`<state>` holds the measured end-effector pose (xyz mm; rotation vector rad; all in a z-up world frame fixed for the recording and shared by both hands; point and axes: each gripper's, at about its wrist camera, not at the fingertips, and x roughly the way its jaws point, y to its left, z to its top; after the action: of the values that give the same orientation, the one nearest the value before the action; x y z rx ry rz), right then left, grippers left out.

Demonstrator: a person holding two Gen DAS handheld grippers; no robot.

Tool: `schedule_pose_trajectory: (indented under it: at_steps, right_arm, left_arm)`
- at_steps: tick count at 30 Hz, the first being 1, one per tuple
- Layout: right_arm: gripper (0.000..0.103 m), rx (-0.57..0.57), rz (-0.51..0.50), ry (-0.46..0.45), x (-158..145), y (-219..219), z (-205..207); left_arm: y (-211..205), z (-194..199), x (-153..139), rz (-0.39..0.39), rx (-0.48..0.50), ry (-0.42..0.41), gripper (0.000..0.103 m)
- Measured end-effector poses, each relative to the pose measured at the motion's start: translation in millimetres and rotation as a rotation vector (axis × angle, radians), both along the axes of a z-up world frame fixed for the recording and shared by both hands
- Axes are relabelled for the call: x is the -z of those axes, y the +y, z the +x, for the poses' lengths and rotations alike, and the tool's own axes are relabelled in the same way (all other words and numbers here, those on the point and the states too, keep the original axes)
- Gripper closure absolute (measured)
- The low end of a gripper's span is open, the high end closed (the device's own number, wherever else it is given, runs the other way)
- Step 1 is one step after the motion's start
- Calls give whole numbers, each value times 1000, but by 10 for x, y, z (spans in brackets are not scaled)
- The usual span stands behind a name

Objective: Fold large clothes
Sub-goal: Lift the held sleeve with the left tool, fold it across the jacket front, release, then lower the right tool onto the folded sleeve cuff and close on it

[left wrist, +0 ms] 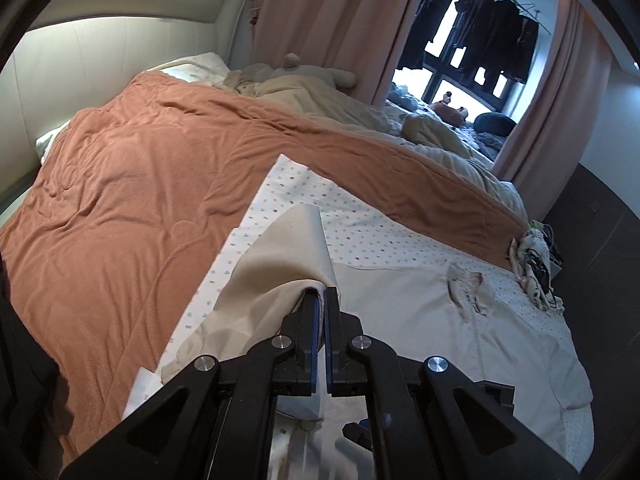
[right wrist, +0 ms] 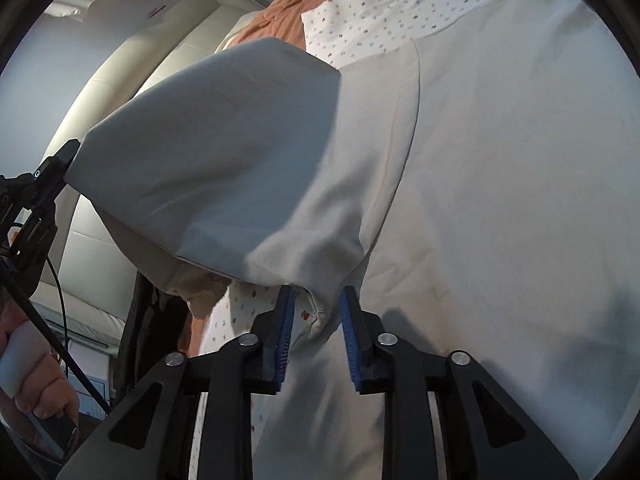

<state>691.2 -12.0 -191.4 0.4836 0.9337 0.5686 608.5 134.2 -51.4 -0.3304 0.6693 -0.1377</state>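
Observation:
A large cream garment (left wrist: pixel 420 320) lies spread on a dotted sheet (left wrist: pixel 360 220) on the bed. My left gripper (left wrist: pixel 320 294) is shut on its sleeve (left wrist: pixel 288 248) and holds the sleeve raised above the sheet. From the right wrist view the lifted sleeve (right wrist: pixel 220 152) stretches left to the left gripper (right wrist: pixel 60 164), held by a hand (right wrist: pixel 36 392). My right gripper (right wrist: pixel 316 300) hovers low over the garment body (right wrist: pixel 500 200) where the sleeve joins it. Its blue pads (right wrist: pixel 285 320) stand apart, with a loose fold of the cloth between them and the sheet showing in the gap.
An orange blanket (left wrist: pixel 140 180) covers the bed's left and far side, with a beige duvet and plush toy (left wrist: pixel 312 76) behind it. A heap of cloth and cables (left wrist: pixel 536 268) sits at the right bed edge. Pink curtains (left wrist: pixel 332 20) and dark hanging clothes (left wrist: pixel 480 28) frame the window.

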Motion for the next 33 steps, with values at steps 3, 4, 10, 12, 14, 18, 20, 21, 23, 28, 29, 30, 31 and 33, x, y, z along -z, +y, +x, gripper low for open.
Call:
schedule_pose_trajectory:
  at_steps: [3,4,10,12,14,18,20,21,23,28,29,30,31,33]
  right_arm:
    - [39,82,-9,-23,-108,-296,-246]
    - [39,102,0,-17,-130,-394,-309]
    - [39,212,-3,-51,-406,-953,-802]
    - [39,255,9,-45,-411,-1148,-1012]
    - [39,294,-1,-33,-401,-1320,-1199]
    - [39,348,18,0,-482,-1663,-1522]
    - [39,366,27,1,-553,-1699,-1529]
    - [39,374,33,0,-570,-1719,-1529]
    - [39,389,49,4,-572,-1789,-1527]
    - [39,419,87,-11,-536,-1927,-1726]
    - [39,432,96,-22,-553,-1939,-1770]
    - [39,439,97,-37,-569,-1939,-1812]
    - [39,438,95,-51,-589,-1939,-1867]
    - [39,429,93,-76,-617,-1900,-1909]
  left_arm:
    - [-241,-81,-29,-2,54,-8,99]
    - [-318,-110,-27,-4,70,-10,99]
    - [-781,-232,103,-33,145,4,99]
    - [-912,-254,172,-54,171,17,99]
    - [-1075,-271,251,-71,229,25,99]
    - [-1362,-243,476,-84,297,118,99]
    - [-1451,-226,615,-115,332,181,98]
    - [-1485,-225,680,-126,335,214,98]
    - [-1524,-265,764,-114,321,244,97]
    - [-1403,-444,757,-124,307,242,1]
    - [-1369,-487,726,-124,294,228,0]
    - [-1337,-524,692,-107,280,223,0]
    - [-1280,-580,647,-93,266,216,0]
    - [-1136,-642,584,-89,240,205,0]
